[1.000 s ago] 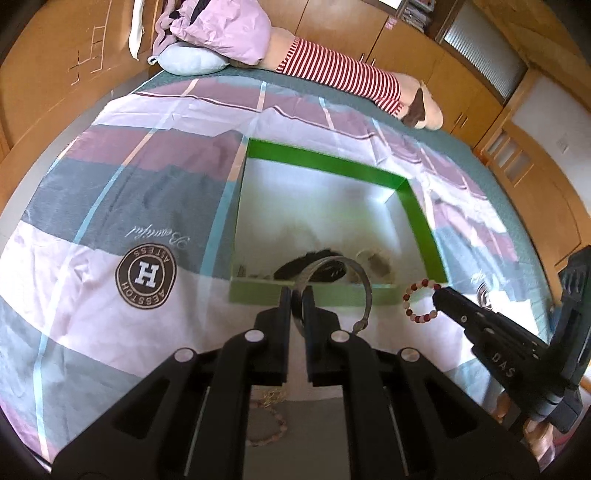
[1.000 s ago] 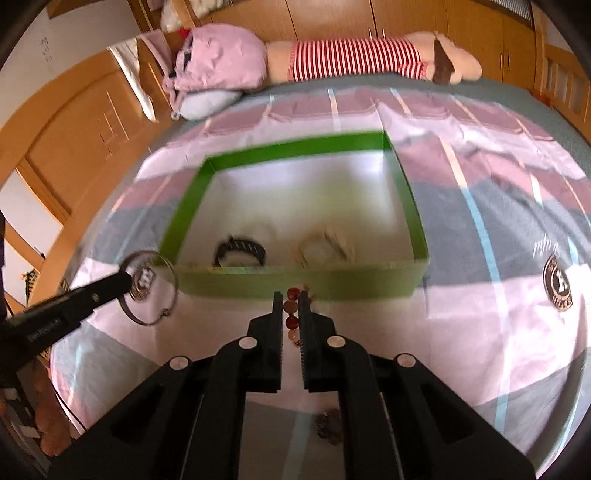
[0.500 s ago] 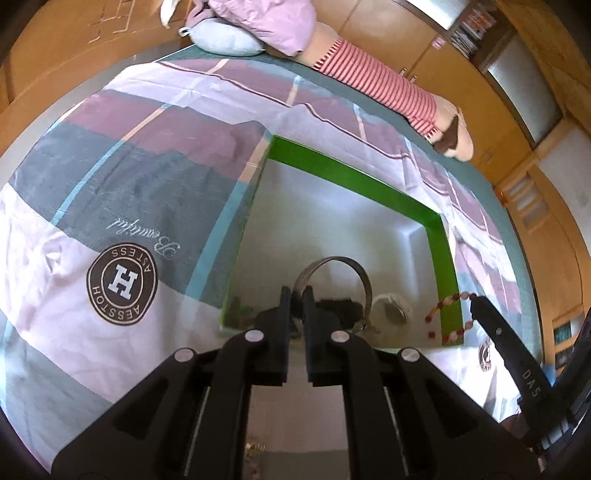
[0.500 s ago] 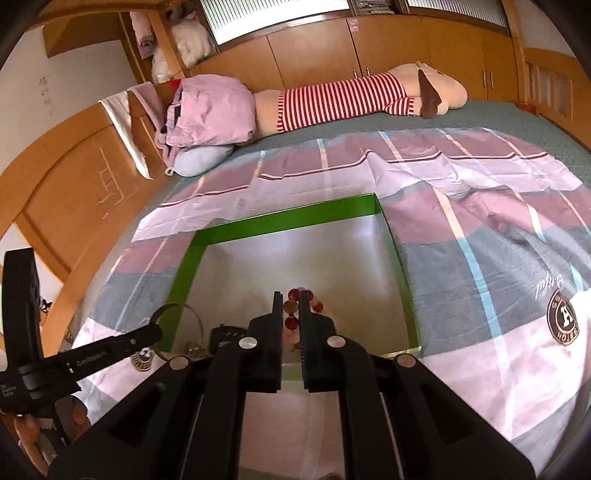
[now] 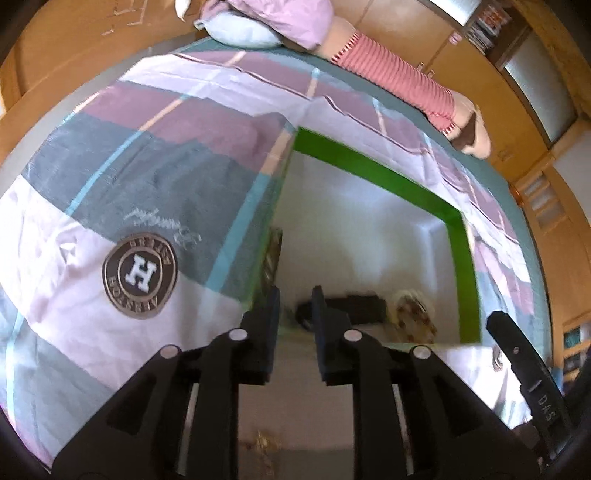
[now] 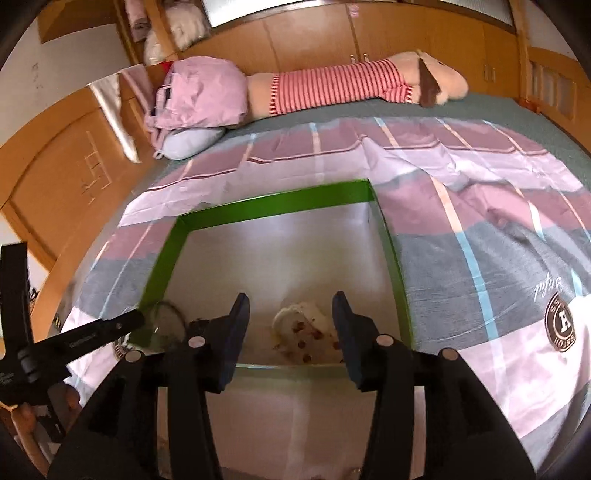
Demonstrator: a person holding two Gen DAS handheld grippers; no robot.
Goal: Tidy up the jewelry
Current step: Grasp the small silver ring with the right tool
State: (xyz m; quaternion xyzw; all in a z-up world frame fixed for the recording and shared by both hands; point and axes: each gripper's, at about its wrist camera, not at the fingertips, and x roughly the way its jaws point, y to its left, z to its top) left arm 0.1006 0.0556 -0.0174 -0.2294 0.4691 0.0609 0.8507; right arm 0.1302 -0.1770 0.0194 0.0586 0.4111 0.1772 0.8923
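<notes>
Beaded bracelet (image 6: 306,334) dropped into green box (image 6: 273,206), both tools opening, nothing between jaws, black band (image 5: 351,304) inside.

A patchwork bedsheet of pink, mauve and grey-green blocks (image 6: 461,229) covers the bed before me, printed with a round brown "H" badge (image 5: 140,275). At its far edge lies a long plush toy in red-and-white stripes (image 6: 332,88), beside a crumpled pink garment (image 6: 199,92) on a pale blue pillow (image 6: 192,142). Wooden cabinets (image 6: 314,33) stand behind.
</notes>
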